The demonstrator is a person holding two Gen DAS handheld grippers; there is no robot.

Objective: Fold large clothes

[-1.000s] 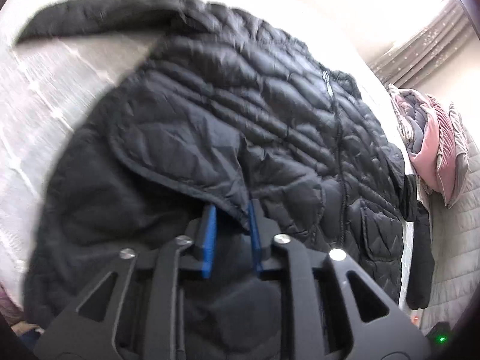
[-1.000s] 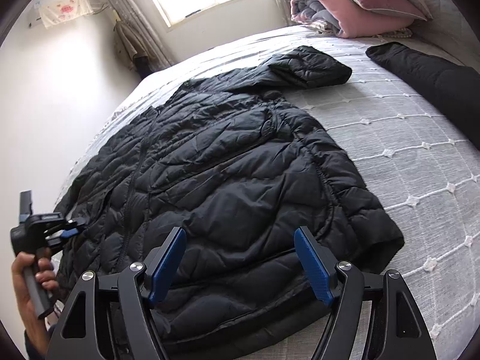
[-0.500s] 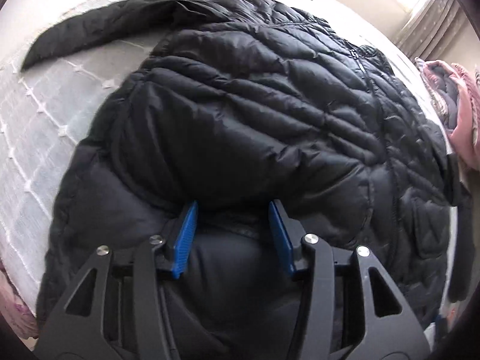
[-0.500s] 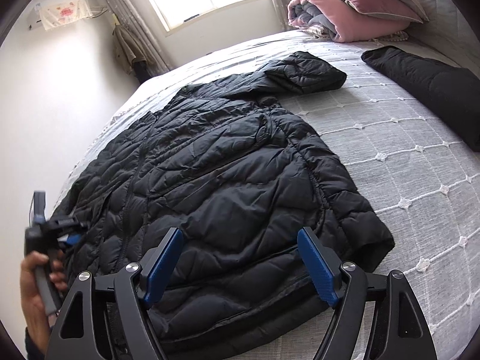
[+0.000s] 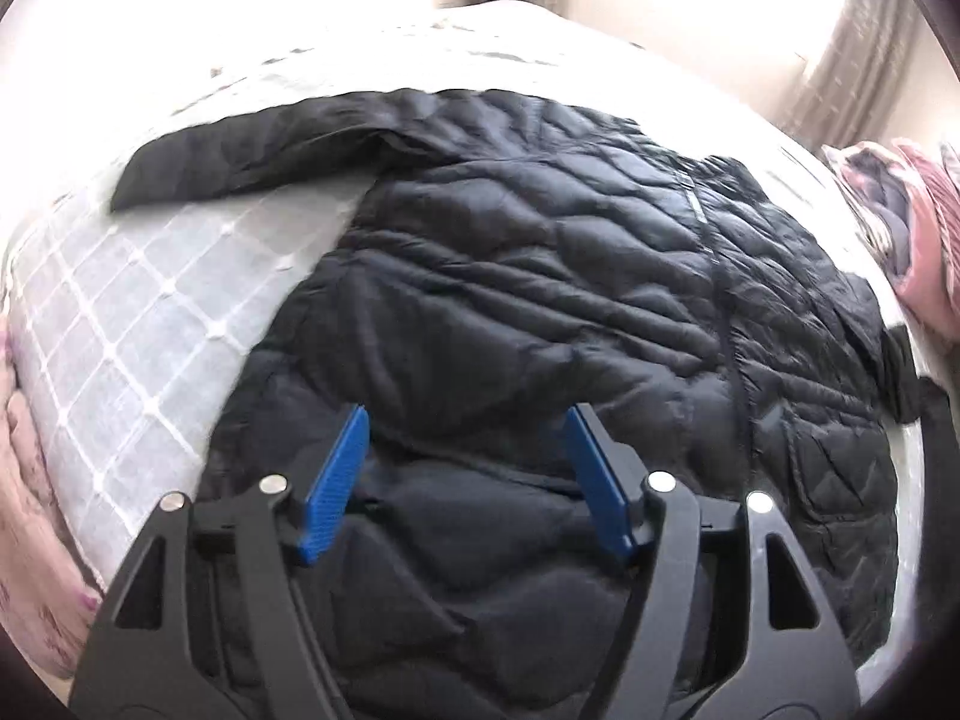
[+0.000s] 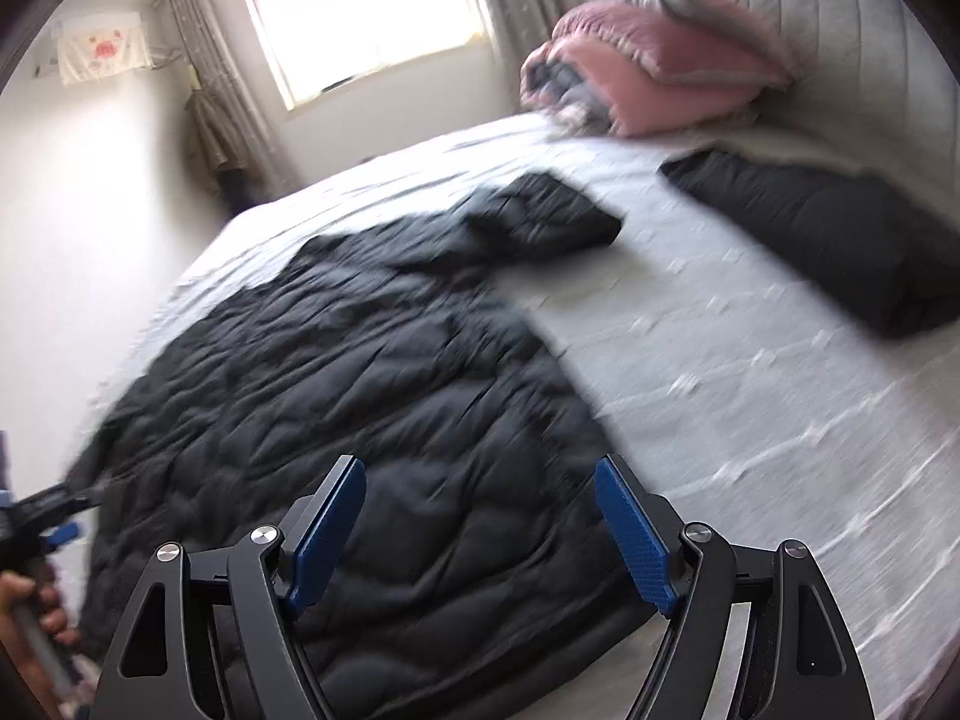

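Left gripper [image 5: 465,420]: its jaws are seen opening, blue pads spread apart above the jacket hem; no fabric is pinched between them, though quilted cloth lies below the gap.
Right gripper [image 6: 480,474]: held wide, with the blue pads well apart over the near edge of the jacket; nothing is clamped.
Jacket [image 5: 540,312]: a black quilted puffer coat is laid flat across the bed, zipper running down the front; in the left wrist view one sleeve [image 5: 252,156] is stretched out toward the far left on the cover.
Other sleeve [image 6: 552,216]: seen from the right wrist view, it is bent over near the middle of the bed; the picture is blurred, so its exact fold cannot be told.
Bed [image 6: 750,396]: covered by a grey spread with a white diamond pattern.
Dark bundle [image 6: 828,228]: a black item is laid apart from the jacket, toward the headboard side.
Pink bedding [image 6: 660,72]: piled against the headboard.
Hand [image 6: 27,606]: seen at the lower left edge of the right wrist view, wrapped round the handle of the left gripper.
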